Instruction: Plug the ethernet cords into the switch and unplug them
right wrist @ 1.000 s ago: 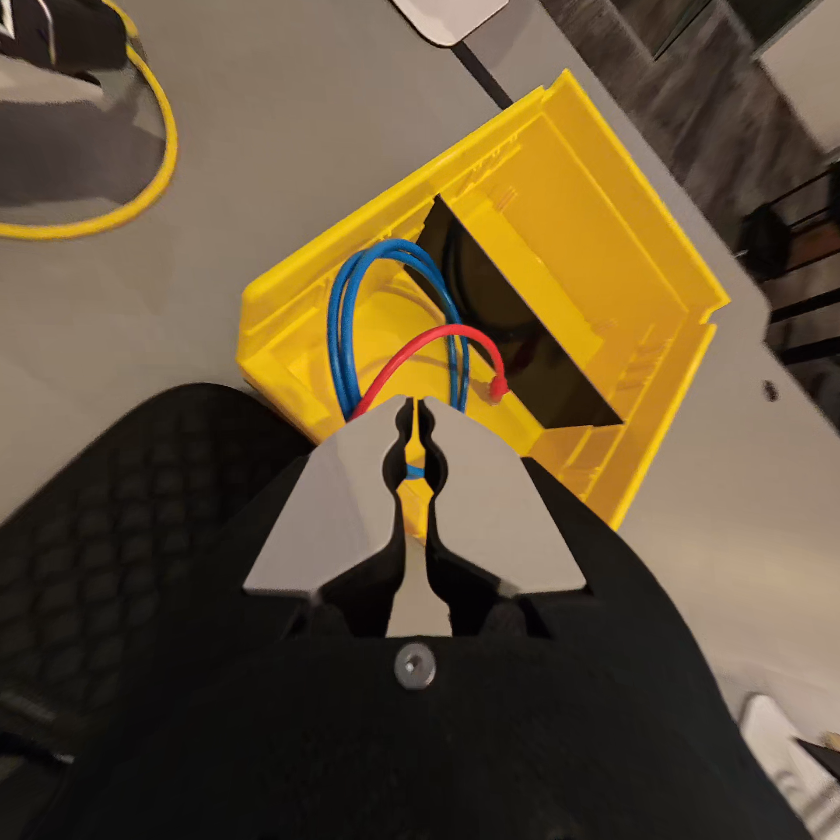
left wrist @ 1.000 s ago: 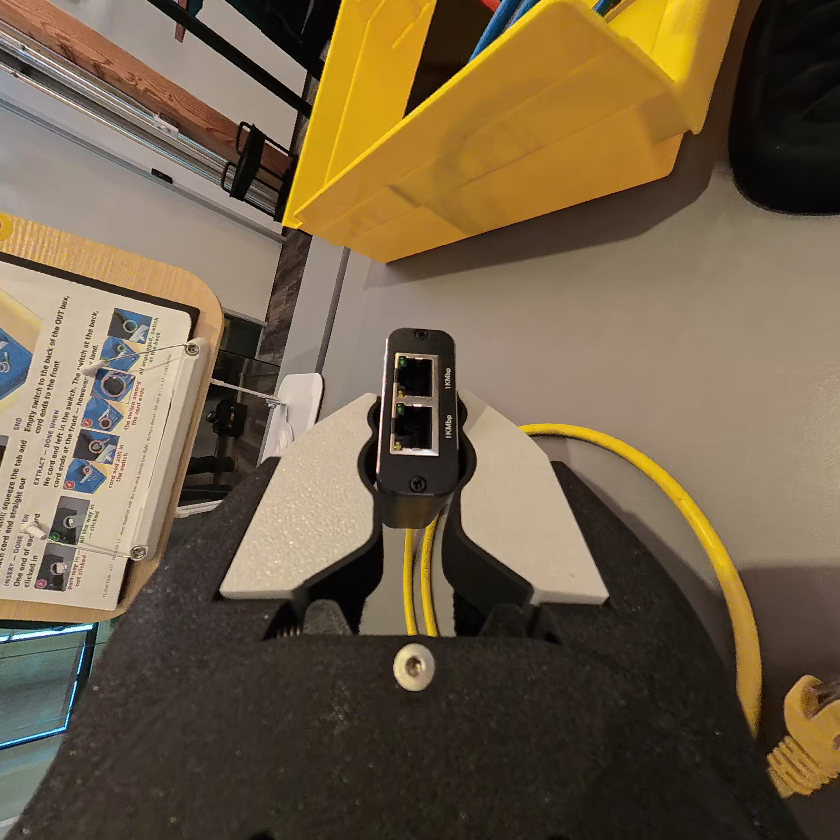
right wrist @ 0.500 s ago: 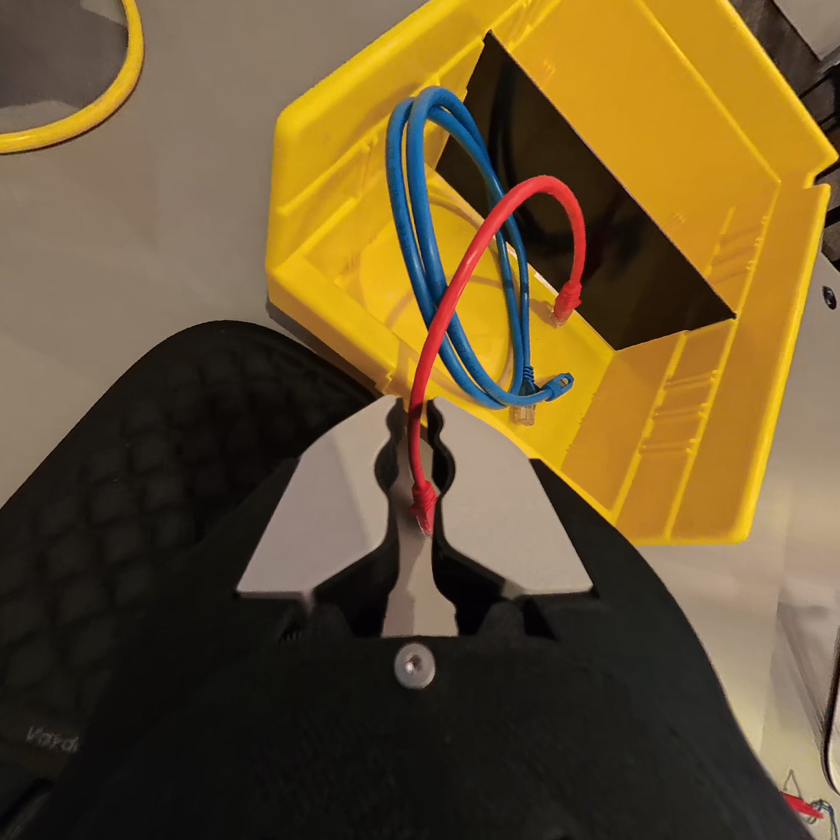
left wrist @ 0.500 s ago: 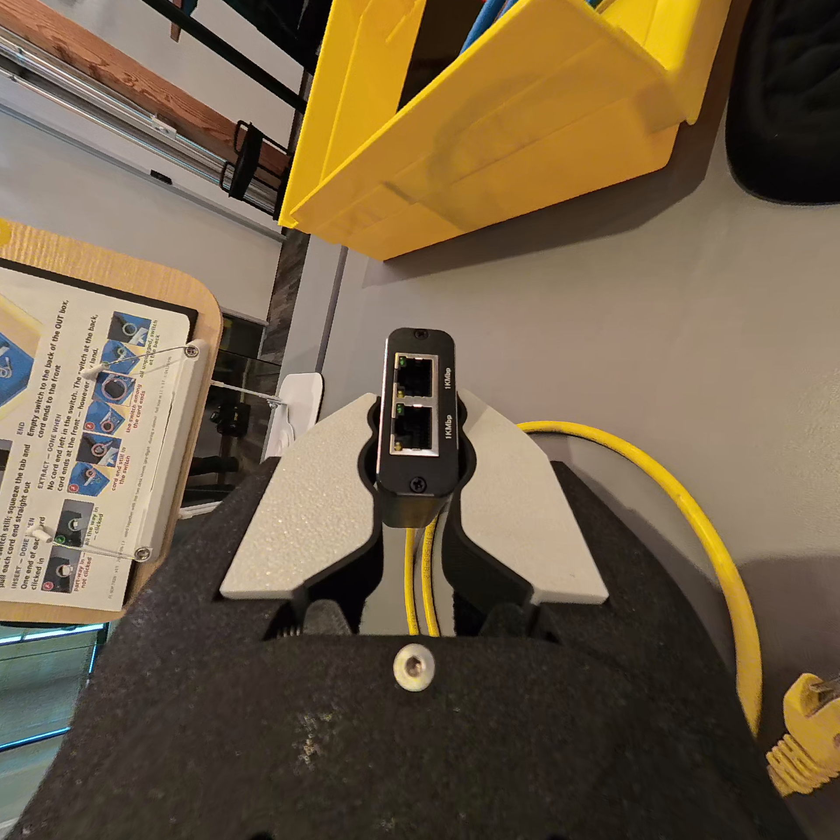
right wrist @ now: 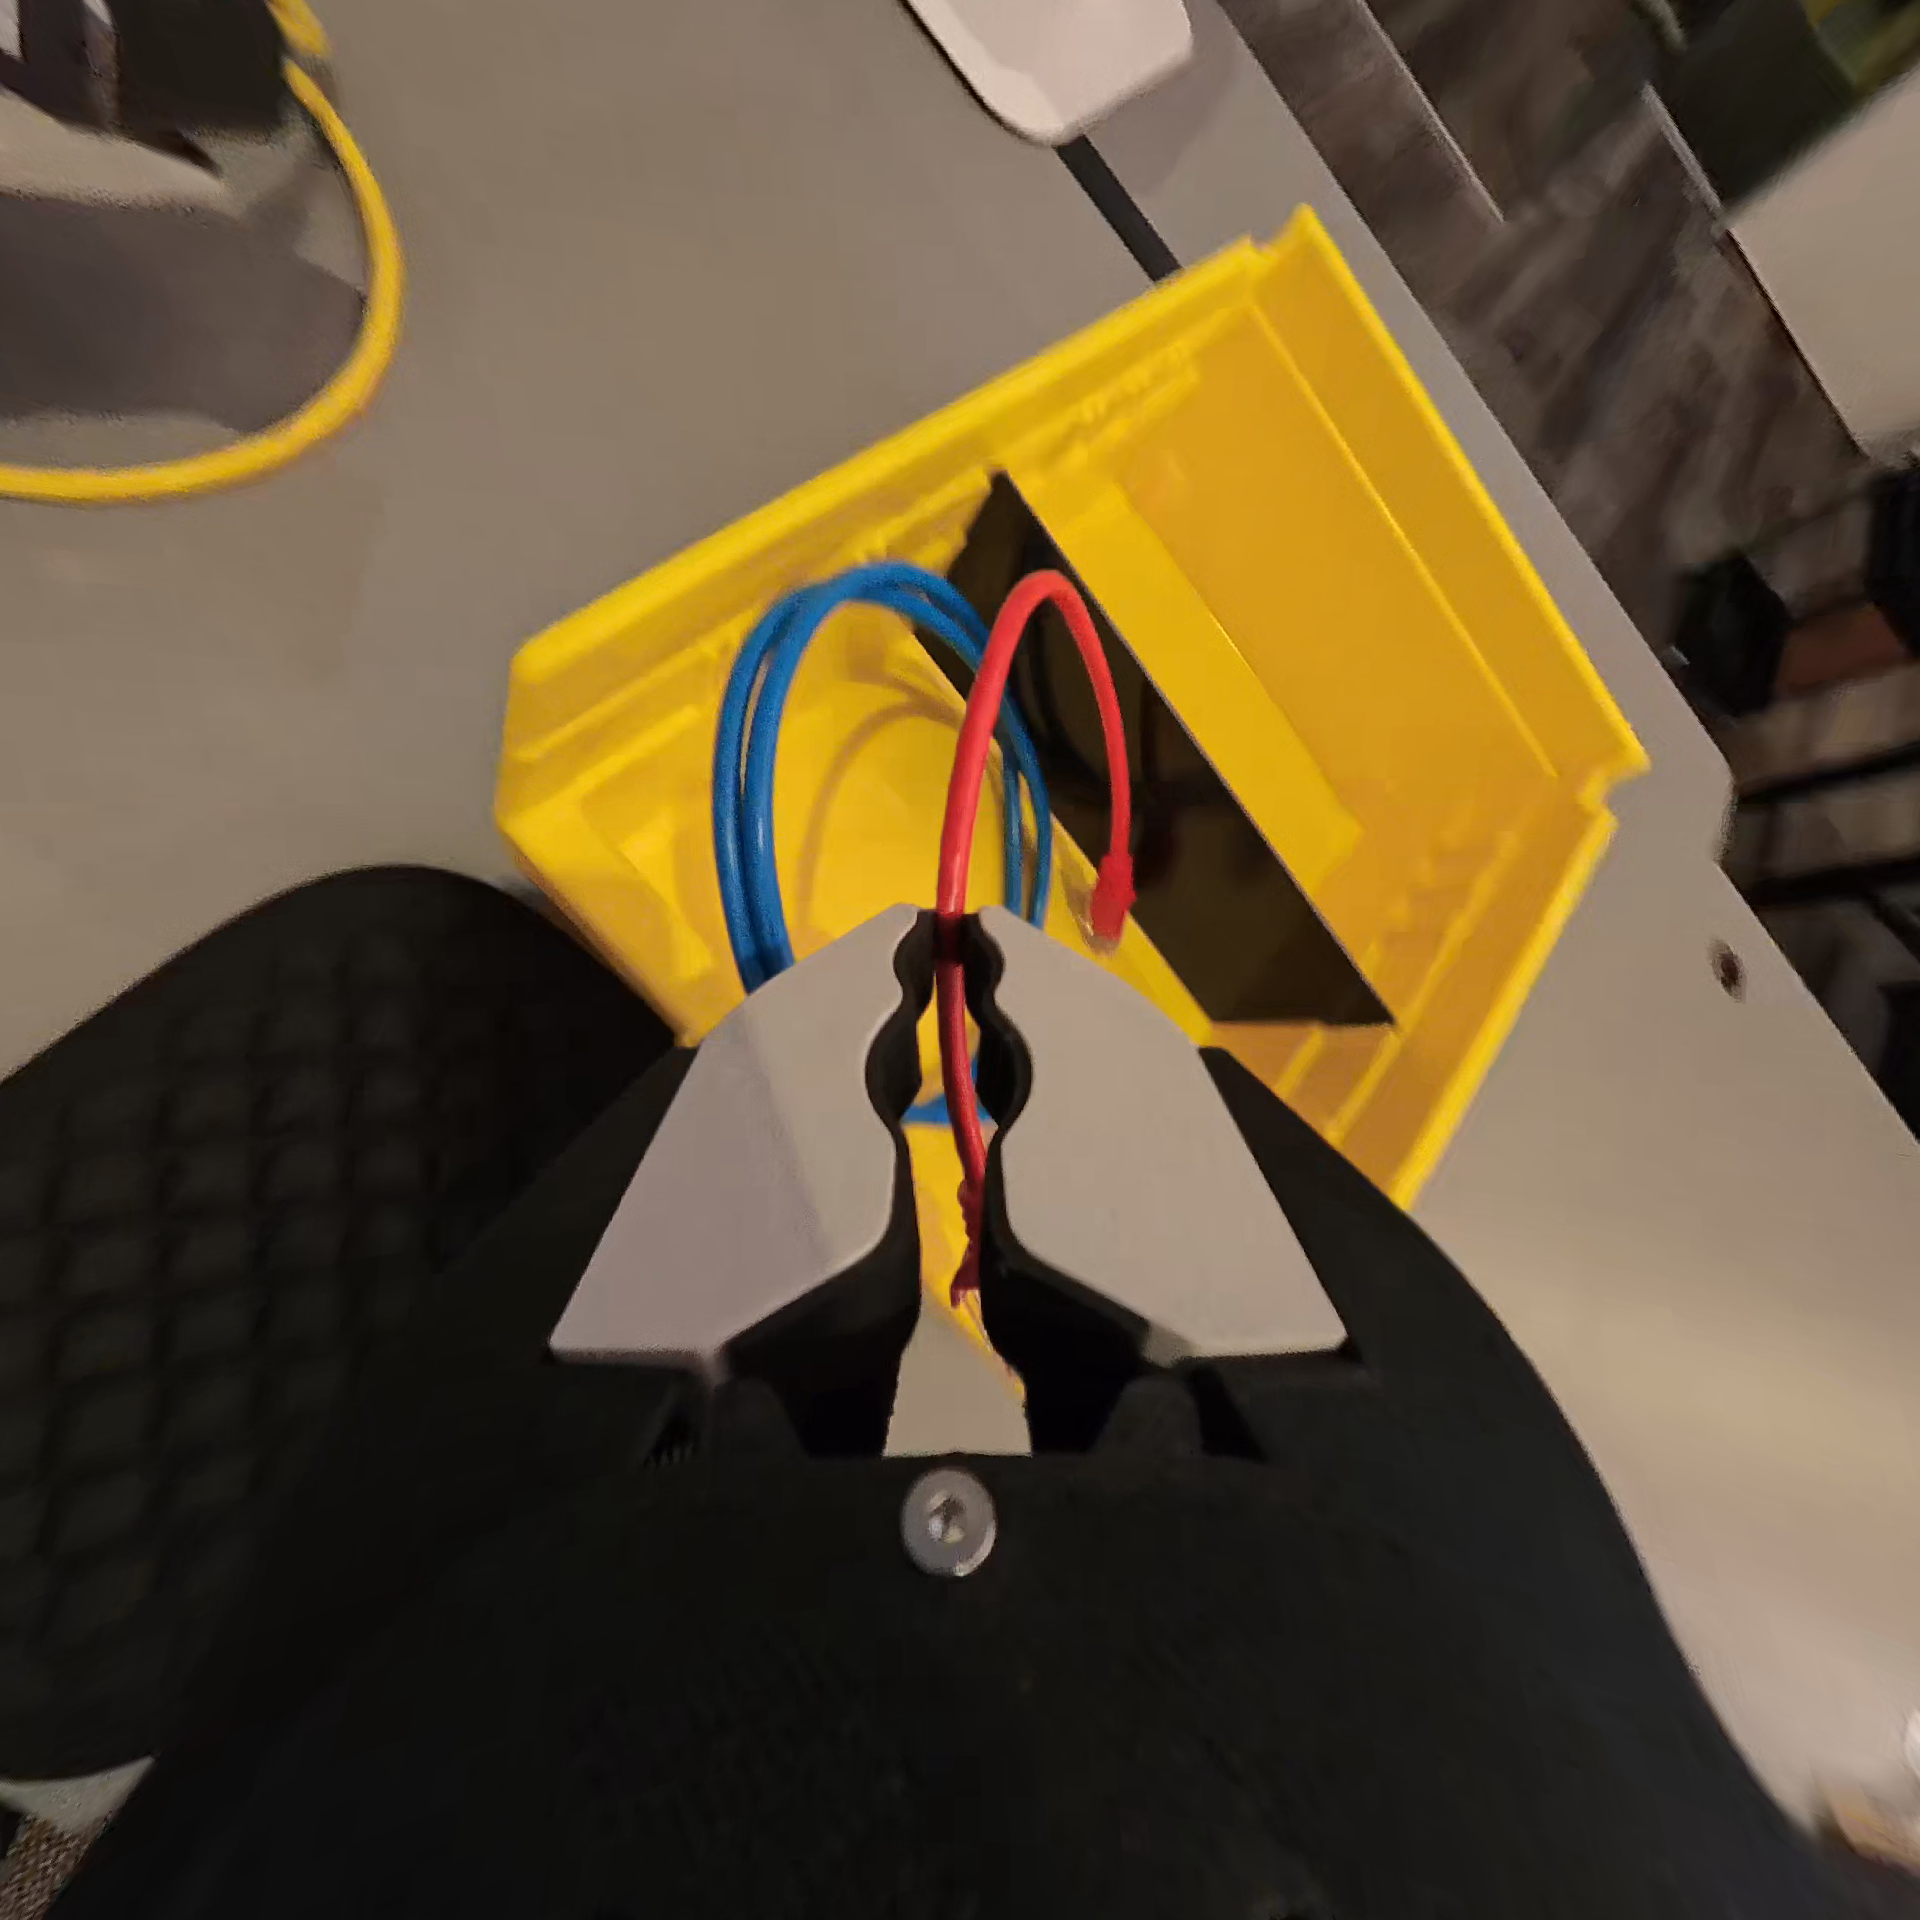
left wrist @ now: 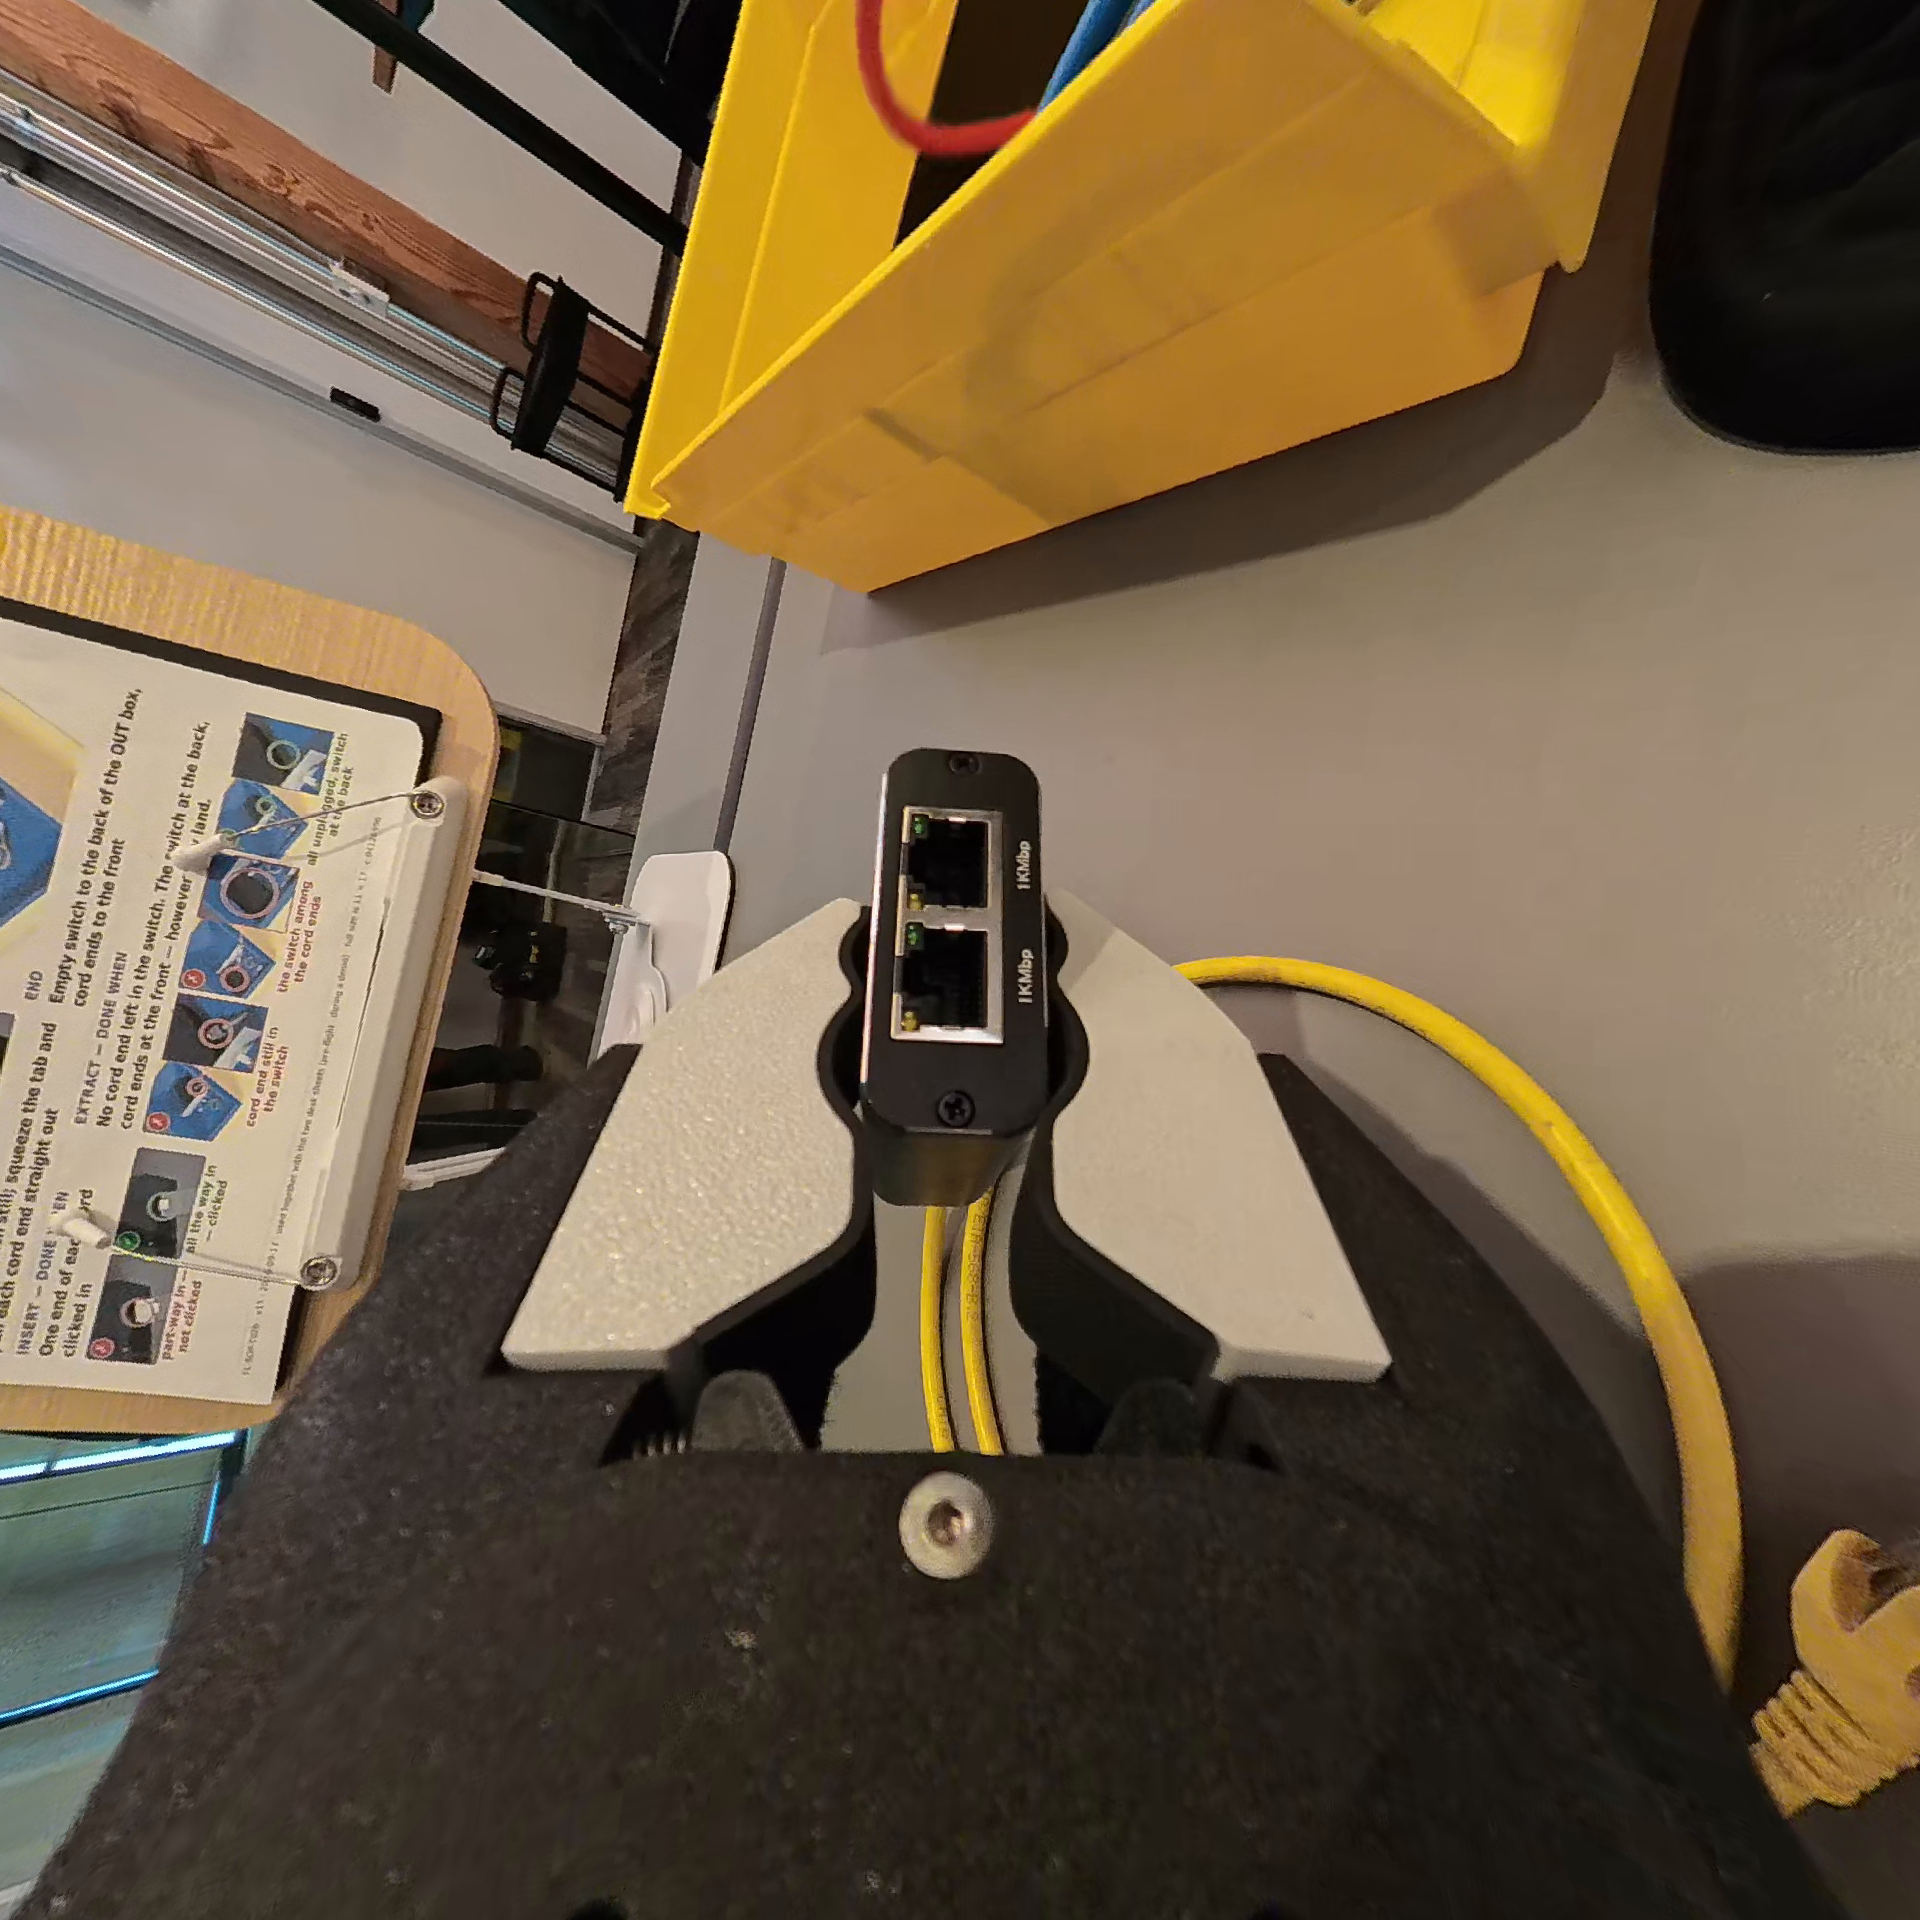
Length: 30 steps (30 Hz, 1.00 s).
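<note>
- The grey table (left wrist: 1455,727) carried everything; in the left wrist view its far edge ran past a white pad (left wrist: 681,935) lying at that edge.
- A yellow storage bin (left wrist: 1143,312) stood on the table near that far edge. In the right wrist view the same bin (right wrist: 1351,582) showed its open top and a dark cut-out in one wall.
- A wooden board bearing a printed instruction sheet (left wrist: 187,997) stood off the table's edge, at the left of the left wrist view.
- A yellow ethernet cord (left wrist: 1621,1226) curved across the table beside the left gripper, its plug (left wrist: 1860,1652) lying loose on the surface; two strands of it ran under the switch between the fingers.
- A blue ethernet cord (right wrist: 748,790) lay coiled inside the bin.
- The red ethernet cord (right wrist: 971,790) arched up out of the bin, its free plug (right wrist: 1112,904) hanging over the cut-out; the view was blurred.
- The left gripper (left wrist: 961,997) was pinched onto the black two-port switch (left wrist: 956,935), which stood upright between its fingers with both ports empty and facing the camera.
- The right gripper (right wrist: 945,935) was pressed together on the red cord, which ran between the fingers with its other plug behind the tips.
</note>
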Motion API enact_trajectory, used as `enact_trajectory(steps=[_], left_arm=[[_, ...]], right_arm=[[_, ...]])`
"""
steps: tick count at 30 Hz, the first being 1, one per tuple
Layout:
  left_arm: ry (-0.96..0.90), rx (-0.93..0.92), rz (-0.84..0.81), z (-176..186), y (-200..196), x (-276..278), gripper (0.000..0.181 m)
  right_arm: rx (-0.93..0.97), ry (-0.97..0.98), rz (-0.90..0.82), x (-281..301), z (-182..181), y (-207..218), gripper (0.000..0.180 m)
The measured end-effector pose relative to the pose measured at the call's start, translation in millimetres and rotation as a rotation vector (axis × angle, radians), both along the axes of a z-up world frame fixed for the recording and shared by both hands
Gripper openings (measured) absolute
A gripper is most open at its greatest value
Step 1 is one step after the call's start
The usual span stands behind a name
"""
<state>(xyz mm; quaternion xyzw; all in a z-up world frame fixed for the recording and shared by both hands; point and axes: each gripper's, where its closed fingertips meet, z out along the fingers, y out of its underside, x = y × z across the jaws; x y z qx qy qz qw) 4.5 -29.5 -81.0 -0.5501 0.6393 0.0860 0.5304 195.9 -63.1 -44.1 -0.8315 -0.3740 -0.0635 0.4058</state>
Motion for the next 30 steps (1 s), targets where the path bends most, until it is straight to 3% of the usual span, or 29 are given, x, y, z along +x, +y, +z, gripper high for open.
enact_trajectory(steps=[3, 6, 17, 21, 25, 30], left_arm=[[0.007, 0.004, -0.005, -1, -1, 0, 0.026], [0.001, 0.001, -0.004, 0, 0, 0, 0.026], [-0.034, -0.032, -0.009, 2, 0, -3, 0.026], [-0.074, -0.051, -0.006, 7, 2, -5, 0.026], [-0.118, -0.073, -0.015, 15, 2, -7, 0.026], [-0.211, -0.157, -0.08, 40, -6, -12, 0.026]], right_arm=[[-0.038, 0.099, 0.19, -11, -10, 10, 0.006], [-0.115, 0.184, 0.256, -11, -26, 18, 0.007], [-0.524, 0.507, 0.397, -25, -29, 6, 0.019], [-0.546, 0.545, 0.372, -14, -18, 15, 0.017], [-0.467, 0.46, 0.394, -19, -4, 12, 0.017], [0.006, 0.339, 0.529, -80, 59, 14, 0.031]])
